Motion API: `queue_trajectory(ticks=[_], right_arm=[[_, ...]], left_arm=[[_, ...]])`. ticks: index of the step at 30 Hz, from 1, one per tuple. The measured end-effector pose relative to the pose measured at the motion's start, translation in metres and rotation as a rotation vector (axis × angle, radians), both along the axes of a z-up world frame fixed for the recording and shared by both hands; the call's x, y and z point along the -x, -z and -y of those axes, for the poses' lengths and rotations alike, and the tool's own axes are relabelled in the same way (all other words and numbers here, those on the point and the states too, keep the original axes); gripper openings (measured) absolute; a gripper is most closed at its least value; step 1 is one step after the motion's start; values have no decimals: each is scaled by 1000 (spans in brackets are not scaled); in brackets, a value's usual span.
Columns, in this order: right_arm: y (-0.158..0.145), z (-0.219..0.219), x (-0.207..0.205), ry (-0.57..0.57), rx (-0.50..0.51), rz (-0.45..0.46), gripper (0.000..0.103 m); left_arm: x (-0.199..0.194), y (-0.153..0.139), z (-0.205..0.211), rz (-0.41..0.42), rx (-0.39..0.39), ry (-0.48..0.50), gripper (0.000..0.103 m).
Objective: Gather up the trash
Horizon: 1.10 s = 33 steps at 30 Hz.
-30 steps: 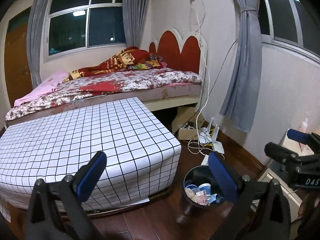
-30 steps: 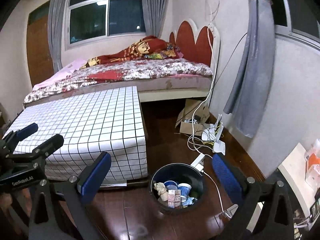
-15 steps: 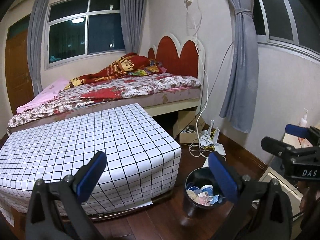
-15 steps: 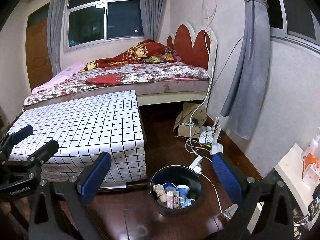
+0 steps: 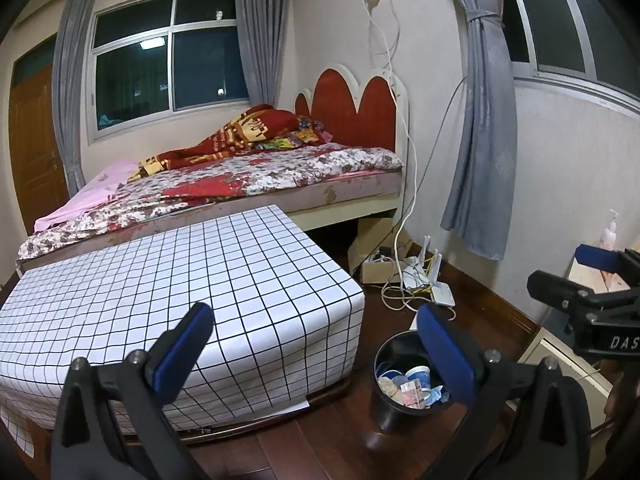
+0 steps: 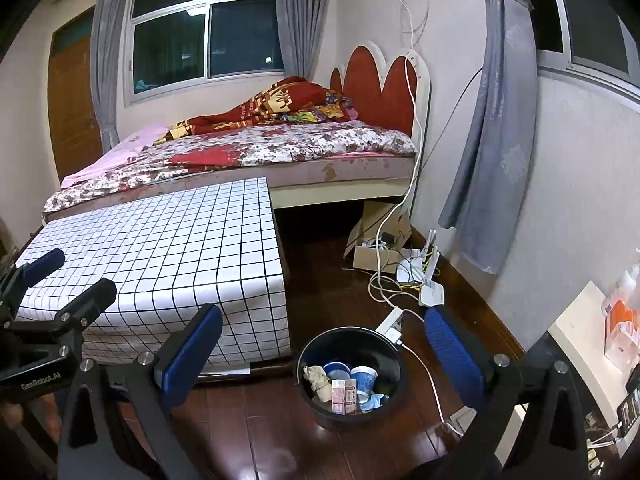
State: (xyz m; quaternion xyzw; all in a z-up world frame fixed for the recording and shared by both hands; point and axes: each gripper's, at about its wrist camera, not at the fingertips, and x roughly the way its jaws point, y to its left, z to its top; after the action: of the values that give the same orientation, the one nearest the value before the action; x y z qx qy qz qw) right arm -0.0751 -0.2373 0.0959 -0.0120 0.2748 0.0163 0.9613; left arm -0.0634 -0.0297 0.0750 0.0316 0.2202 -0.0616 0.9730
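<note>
1. The black bin [image 6: 349, 376] is seen on the dark wooden floor [image 6: 248, 432], just beside the corner of the grid-patterned table [image 6: 168, 256].
2. Trash is held inside the bin: paper cups [image 6: 364, 378], a small carton [image 6: 345, 396] and a crumpled wad [image 6: 318, 376].
3. The left gripper [image 5: 314, 354] is held above the floor near the bin, its jaws spread wide with nothing between them.
4. The right gripper [image 6: 324, 356] is held over the bin, jaws likewise spread and empty.
5. White cables [image 6: 384, 288] are seen on the floor behind the bin.
</note>
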Motion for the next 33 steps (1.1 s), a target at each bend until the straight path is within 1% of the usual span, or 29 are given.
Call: queue_trajectory(ticks=[15, 27, 33], right_arm=[[1, 1, 0, 1, 1, 2, 102], [4, 3, 1, 3, 2, -1, 102], [6, 5, 1, 7, 3, -5, 102]], left_arm=[[-2, 1, -4, -8, 2, -9, 102], [-3, -1, -3, -7, -8, 13, 102], [-4, -1, -5, -4, 0, 32, 102]])
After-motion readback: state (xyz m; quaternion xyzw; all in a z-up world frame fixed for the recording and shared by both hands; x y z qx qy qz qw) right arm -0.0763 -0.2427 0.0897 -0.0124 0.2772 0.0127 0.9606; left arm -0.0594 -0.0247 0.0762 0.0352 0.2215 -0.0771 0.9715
